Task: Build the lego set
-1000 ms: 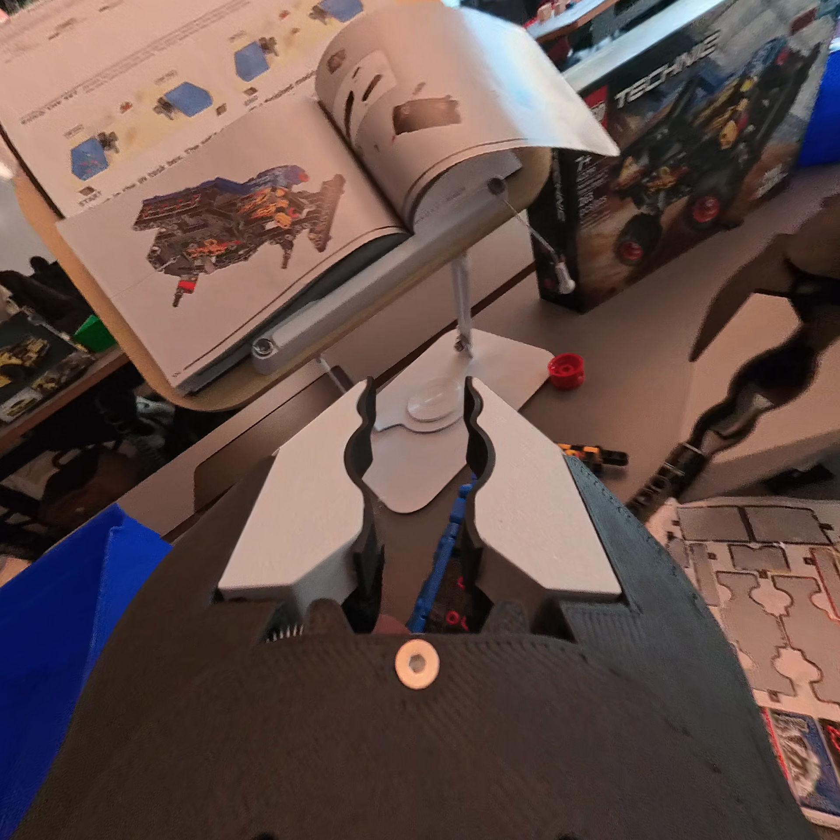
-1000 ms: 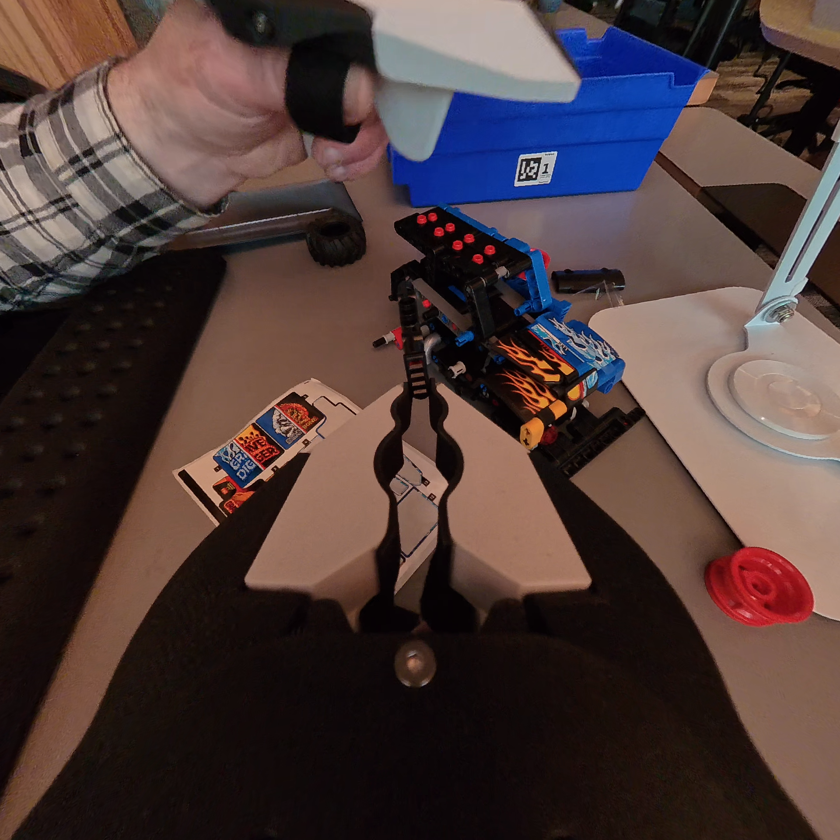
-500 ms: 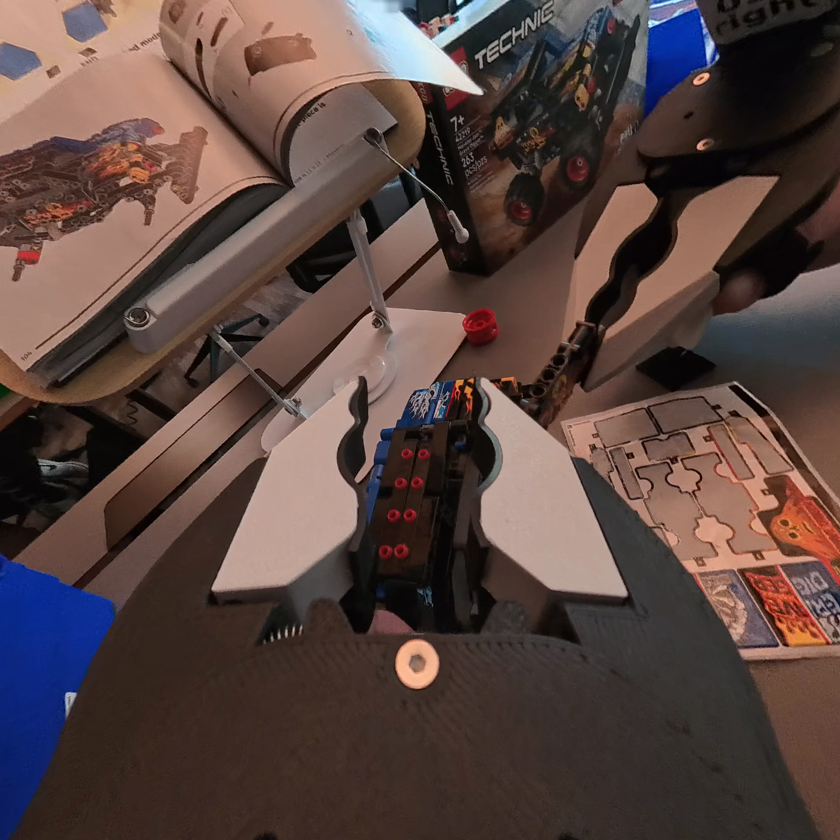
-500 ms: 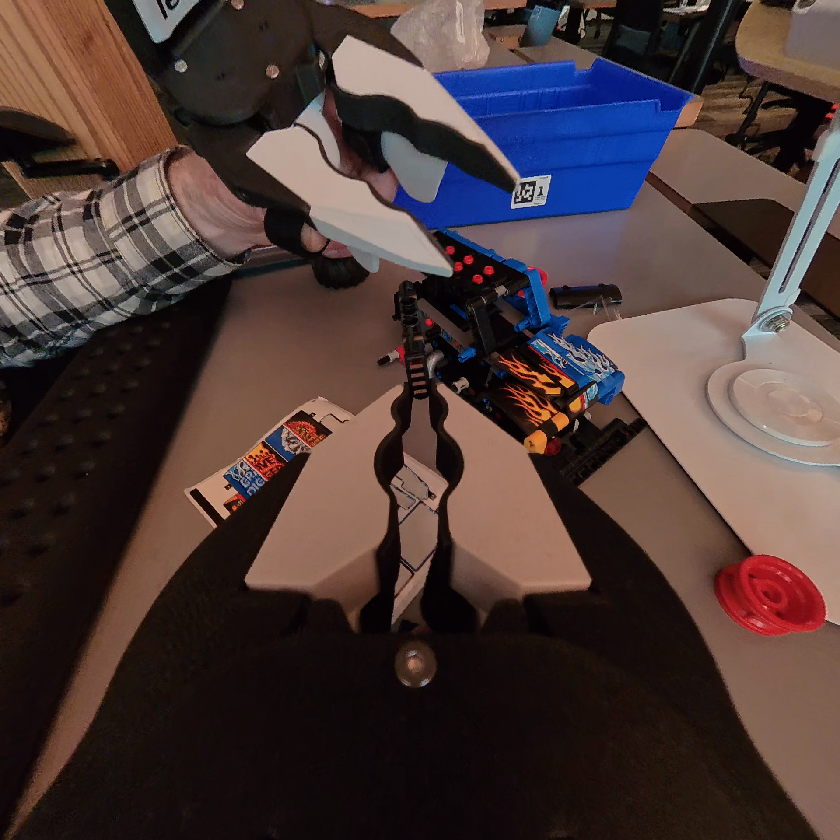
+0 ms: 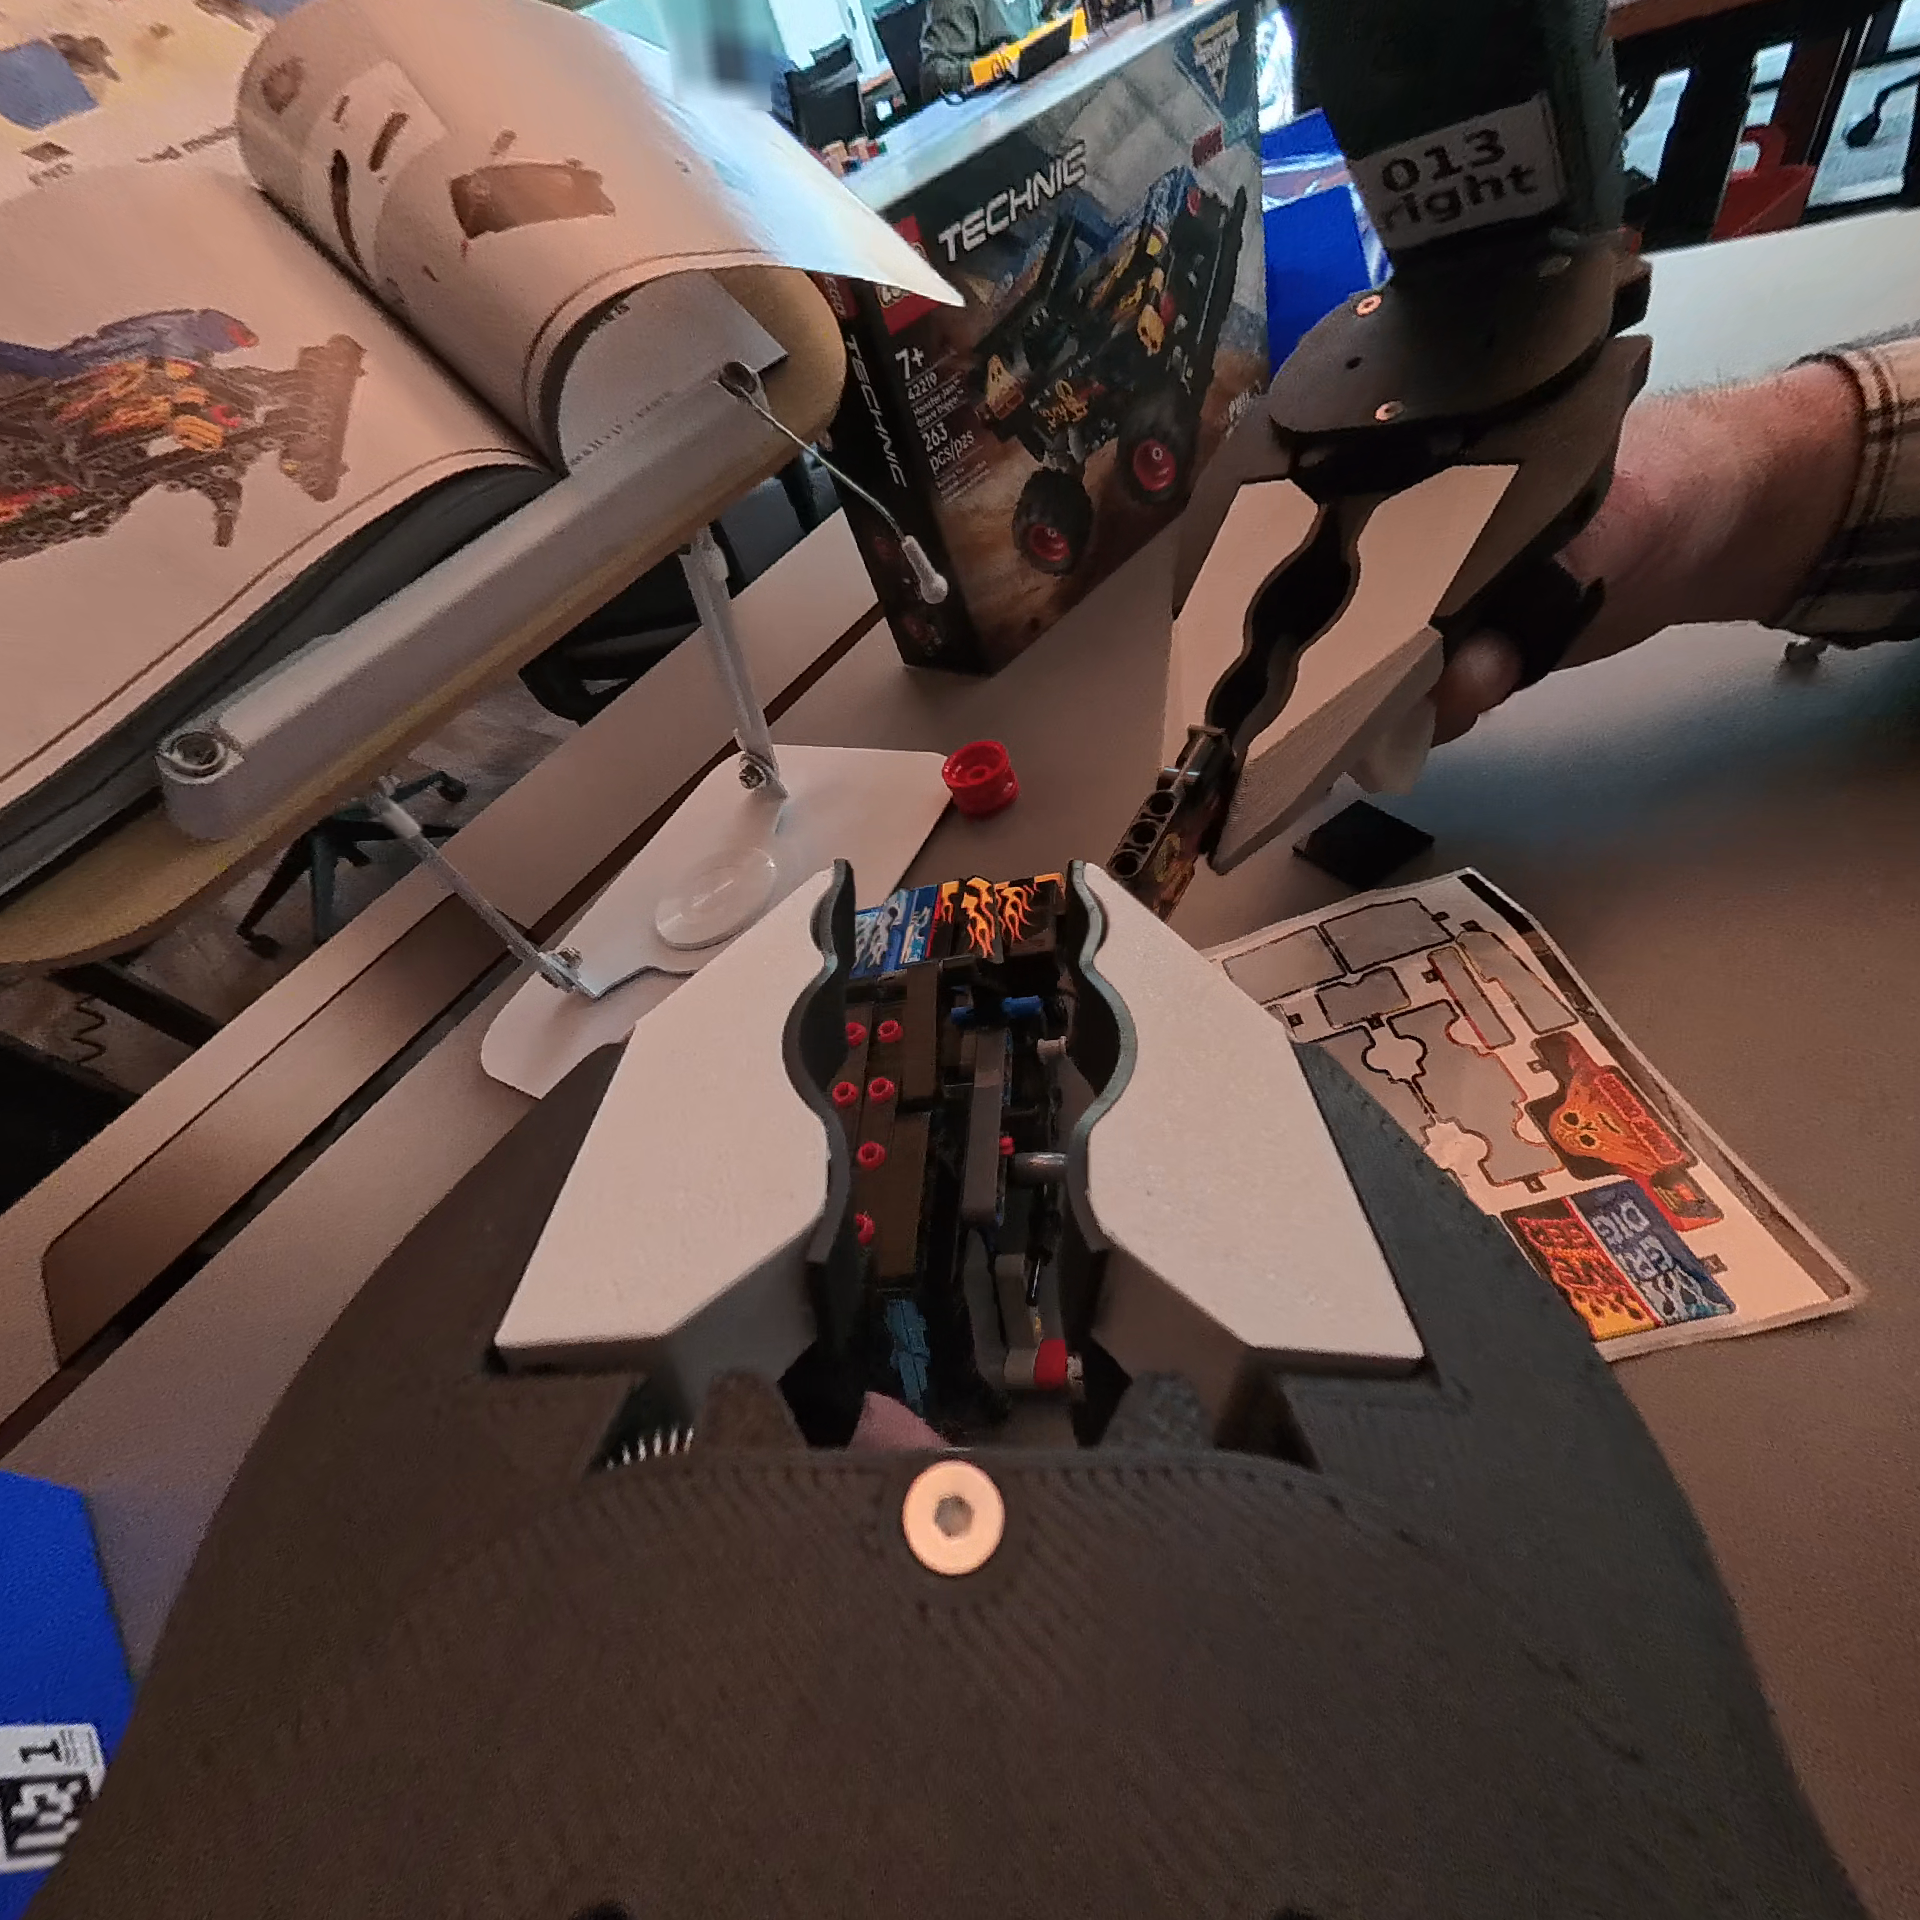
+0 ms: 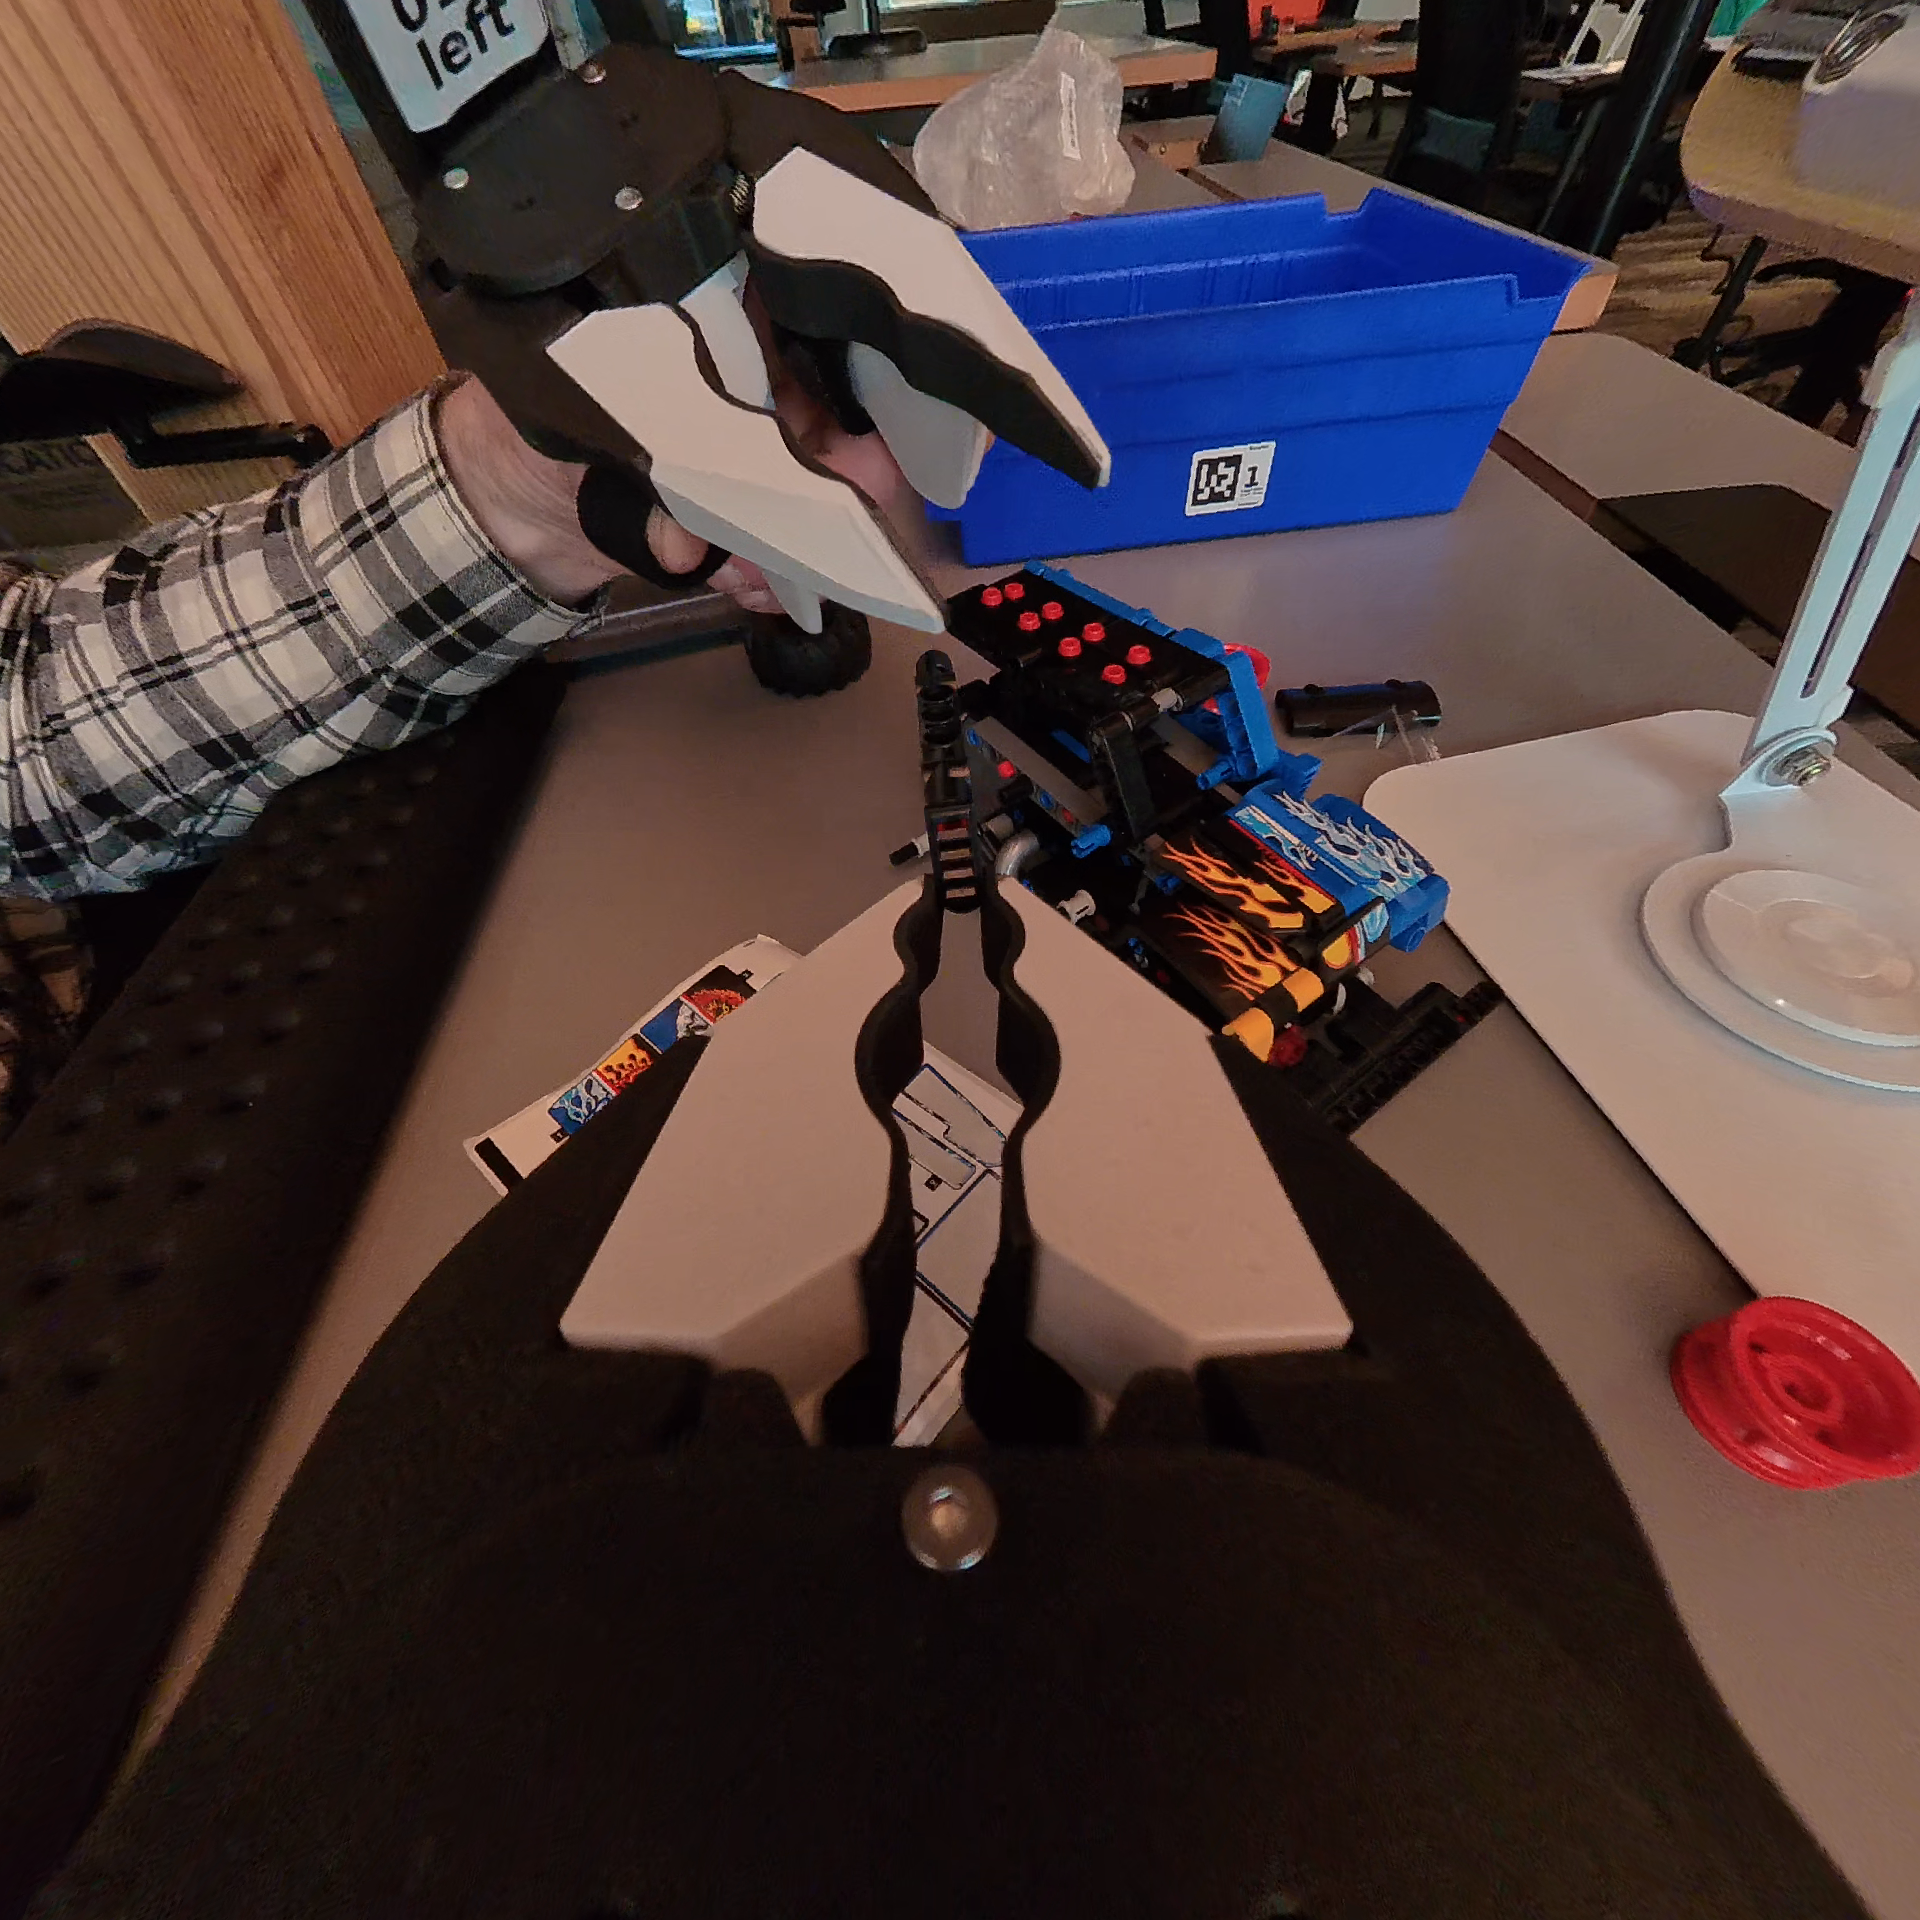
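The Lego model (image 6: 1195, 810), a blue and black truck body with flame stickers and red pins, lies on the grey table. My right gripper (image 6: 951, 883) is shut on a black Technic beam (image 6: 940, 748) that stands up at the model's near end. It also shows in the left wrist view (image 5: 1210, 821), tips down on that beam (image 5: 1148, 831). My left gripper (image 6: 1023, 551) is open and hovers over the model's far end, one fingertip close to the black plate with red pins. In the left wrist view the model (image 5: 966, 1091) shows between the open fingers of the left gripper (image 5: 956, 894).
An instruction book (image 5: 260, 416) sits on a white stand whose base (image 6: 1662, 987) lies right of the model. The set's box (image 5: 1049, 416) stands behind. A red wheel hub (image 6: 1797, 1392), sticker sheet (image 5: 1507, 1091), black tyre (image 6: 805, 649), small black part (image 6: 1356, 707) and blue bin (image 6: 1247, 343) surround the model. There is about 7 cm between the tips of the two grippers.
My left gripper has come down from high up and now sits open over the model, which shows between its fingers. My right gripper has stayed shut on the black beam.
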`<state>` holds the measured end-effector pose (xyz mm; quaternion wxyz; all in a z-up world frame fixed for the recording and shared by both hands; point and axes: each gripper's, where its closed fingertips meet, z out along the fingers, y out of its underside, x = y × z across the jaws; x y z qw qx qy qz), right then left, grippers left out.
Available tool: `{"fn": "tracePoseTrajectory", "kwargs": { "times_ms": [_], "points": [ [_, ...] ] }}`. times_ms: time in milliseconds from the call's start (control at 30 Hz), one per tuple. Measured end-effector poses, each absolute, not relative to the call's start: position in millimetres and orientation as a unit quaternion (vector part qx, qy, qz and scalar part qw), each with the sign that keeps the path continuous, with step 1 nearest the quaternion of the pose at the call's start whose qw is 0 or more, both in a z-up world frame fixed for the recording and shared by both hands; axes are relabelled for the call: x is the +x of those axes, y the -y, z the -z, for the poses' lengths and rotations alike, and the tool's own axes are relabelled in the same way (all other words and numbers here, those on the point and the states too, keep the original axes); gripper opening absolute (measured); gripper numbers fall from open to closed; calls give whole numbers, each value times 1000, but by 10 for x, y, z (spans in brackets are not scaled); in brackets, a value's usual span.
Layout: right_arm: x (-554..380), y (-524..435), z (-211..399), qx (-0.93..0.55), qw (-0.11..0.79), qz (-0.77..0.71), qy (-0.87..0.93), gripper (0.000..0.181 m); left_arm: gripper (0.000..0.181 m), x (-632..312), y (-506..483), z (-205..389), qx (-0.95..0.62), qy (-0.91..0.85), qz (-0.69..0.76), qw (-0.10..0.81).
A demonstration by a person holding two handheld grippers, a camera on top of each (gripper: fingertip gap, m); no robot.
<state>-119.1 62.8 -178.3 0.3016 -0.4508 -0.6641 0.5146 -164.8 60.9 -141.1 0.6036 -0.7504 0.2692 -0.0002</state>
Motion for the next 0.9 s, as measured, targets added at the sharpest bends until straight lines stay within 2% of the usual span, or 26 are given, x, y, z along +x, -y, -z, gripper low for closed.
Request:
{"fn": "tracePoseTrajectory", "kwargs": {
  "times_ms": [200, 700, 900],
  "points": [
    [-1184, -636, 1752, -453, 297, -526, 656, 5, 46, -1593, -520, 1424, -752, -274, 61, 597],
    [-1087, -386, 1719, -433, 214, -576, 660, 5, 12, -1314, -288, 1768, -777, -349, 123, 509],
    [-1059, -176, 1938, -421, 172, -545, 704, 5, 9, -1241, -11, 1981, -791, -378, 169, 450]
  ]
}}
